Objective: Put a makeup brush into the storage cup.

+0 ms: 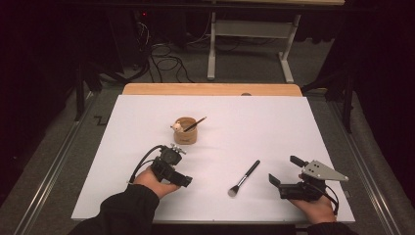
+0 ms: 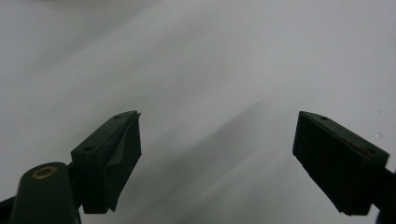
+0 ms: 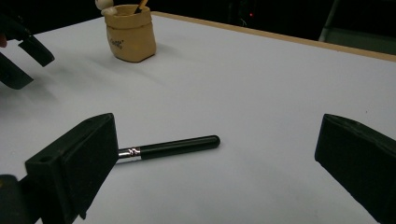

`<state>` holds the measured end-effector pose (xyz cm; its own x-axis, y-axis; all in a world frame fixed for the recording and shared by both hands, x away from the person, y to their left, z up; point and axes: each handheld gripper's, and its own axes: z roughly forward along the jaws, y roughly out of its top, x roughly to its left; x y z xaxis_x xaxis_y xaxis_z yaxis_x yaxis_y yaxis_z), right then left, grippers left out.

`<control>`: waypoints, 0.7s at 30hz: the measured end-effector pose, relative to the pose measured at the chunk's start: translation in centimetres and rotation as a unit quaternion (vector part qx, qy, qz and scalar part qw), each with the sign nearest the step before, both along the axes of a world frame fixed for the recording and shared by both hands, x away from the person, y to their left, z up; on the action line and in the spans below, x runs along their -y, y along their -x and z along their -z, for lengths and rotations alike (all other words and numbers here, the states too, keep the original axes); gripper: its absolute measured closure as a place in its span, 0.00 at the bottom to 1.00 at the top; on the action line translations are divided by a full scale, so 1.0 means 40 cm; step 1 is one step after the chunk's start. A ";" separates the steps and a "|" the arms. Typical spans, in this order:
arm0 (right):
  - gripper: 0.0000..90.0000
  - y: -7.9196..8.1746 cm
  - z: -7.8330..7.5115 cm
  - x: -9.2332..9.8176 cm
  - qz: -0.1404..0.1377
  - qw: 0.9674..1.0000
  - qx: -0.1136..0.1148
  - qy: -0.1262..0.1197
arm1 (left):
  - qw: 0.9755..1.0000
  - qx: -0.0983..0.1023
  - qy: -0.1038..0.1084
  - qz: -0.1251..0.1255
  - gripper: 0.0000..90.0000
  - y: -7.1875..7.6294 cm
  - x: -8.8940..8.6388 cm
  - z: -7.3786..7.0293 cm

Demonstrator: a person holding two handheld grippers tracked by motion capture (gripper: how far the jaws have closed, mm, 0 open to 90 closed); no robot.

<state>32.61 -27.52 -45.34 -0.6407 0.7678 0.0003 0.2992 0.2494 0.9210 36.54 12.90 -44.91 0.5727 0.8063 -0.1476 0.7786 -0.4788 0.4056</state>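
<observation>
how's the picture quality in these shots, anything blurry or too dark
High view: the white table is evenly lit, the room behind nearly black. Left gripper view: the sheet is a soft grey blur with faint streaky shadows. Right gripper view: the brush and pot are fairly sharp, the near black jaws blurred.

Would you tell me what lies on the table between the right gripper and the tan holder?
In the high view, a black-handled makeup brush lies flat on the white table between the right gripper and the tan holder; otherwise bare.
</observation>
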 end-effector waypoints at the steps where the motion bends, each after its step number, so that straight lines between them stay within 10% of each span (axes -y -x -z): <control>1: 0.00 0.000 0.000 0.000 0.000 1.000 0.000 0.000 | 1.000 -0.008 -0.002 0.002 0.18 0.000 0.004 -0.002; 21: 0.00 0.004 -0.001 -0.010 -0.012 1.000 0.000 0.002 | 0.997 -0.062 -0.048 0.022 0.23 -0.018 0.021 -0.030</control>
<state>32.45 -27.12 -45.29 -0.6585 0.7526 -0.0021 0.2939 0.2597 0.9199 37.28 12.06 -43.72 0.5901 0.7946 -0.1431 0.7972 -0.5454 0.2589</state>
